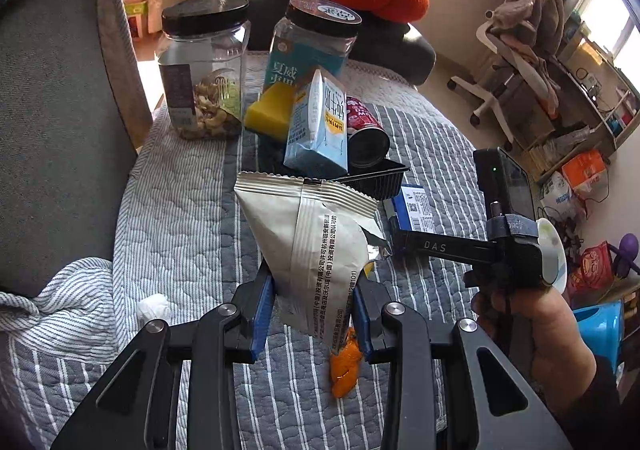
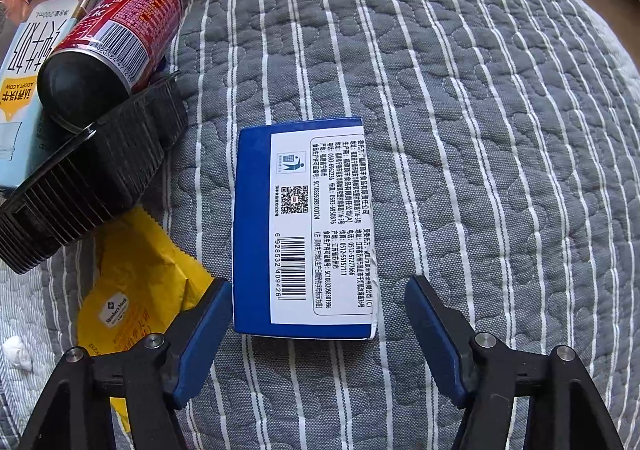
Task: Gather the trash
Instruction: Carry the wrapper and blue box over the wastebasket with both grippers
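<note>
left gripper (image 1: 312, 314) clenched on snack wrapper (image 1: 316, 250), lifted. right gripper (image 2: 318, 330) released, straddling blue box (image 2: 304, 226) on bed quilt (image 2: 480, 130). next: squeeze box, lift.

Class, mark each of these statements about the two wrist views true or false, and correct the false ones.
1. The left gripper holds a silver foil snack bag. True.
2. The blue and white cardboard box lies flat on the striped quilt. True.
3. The right gripper has clamped the blue and white box. False: its jaws stand open on either side of the box's near end, with a gap showing on the right.
4. The red drink can stands upright on the quilt. False: it lies tilted in the black ribbed plastic tray.
5. A yellow wrapper lies beside the tray. True.
</note>
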### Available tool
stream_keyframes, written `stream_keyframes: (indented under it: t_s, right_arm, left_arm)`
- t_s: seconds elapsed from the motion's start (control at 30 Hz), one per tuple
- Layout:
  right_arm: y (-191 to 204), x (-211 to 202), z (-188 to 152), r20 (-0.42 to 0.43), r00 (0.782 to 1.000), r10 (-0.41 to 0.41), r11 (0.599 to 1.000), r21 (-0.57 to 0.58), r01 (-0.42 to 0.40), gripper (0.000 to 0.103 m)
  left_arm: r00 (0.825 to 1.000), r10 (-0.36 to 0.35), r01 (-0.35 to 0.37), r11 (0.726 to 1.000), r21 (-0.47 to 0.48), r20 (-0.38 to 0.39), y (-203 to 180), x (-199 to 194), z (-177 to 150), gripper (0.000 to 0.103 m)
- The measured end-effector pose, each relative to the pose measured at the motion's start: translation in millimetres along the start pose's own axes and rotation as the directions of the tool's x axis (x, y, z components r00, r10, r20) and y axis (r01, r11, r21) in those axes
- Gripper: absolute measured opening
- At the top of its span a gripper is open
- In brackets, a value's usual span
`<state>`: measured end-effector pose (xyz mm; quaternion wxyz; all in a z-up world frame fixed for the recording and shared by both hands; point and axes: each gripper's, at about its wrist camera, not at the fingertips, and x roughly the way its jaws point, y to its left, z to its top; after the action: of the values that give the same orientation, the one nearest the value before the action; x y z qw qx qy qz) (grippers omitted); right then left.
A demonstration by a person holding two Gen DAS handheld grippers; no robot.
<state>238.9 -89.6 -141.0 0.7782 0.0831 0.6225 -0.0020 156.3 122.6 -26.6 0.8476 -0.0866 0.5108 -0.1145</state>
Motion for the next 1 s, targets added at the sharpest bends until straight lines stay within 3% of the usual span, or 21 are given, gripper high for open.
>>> stream_keyframes:
  t_s: [0.13,0.5,1.0]
  right_arm:
    - [0.0,0.1,-1.4,0.011,1.0,0.003,1.0,-0.011,-0.003,0.059]
    - [-35.3,-51.5,-17.1,0.052,0.998,0.022,0.999,-0.027,-0.021,0.059]
    - [-101.1,-112.1,-32.1,0.123,0.992,0.009,1.0,0.021,-0.011,0.059]
  left_arm:
    - [1.0,0.008,-0.008,1.0,0.01,-0.008,-2.3,2.7,-1.9,0.036]
    - [1.0,0.022,-0.022,0.998,0.063,-0.011,-19.7,4.5,-5.5,0.036]
    - [1.0,-0.008,0.011,0.987,0.161,-0.018,-82.7,16.9,-0.7,0.036]
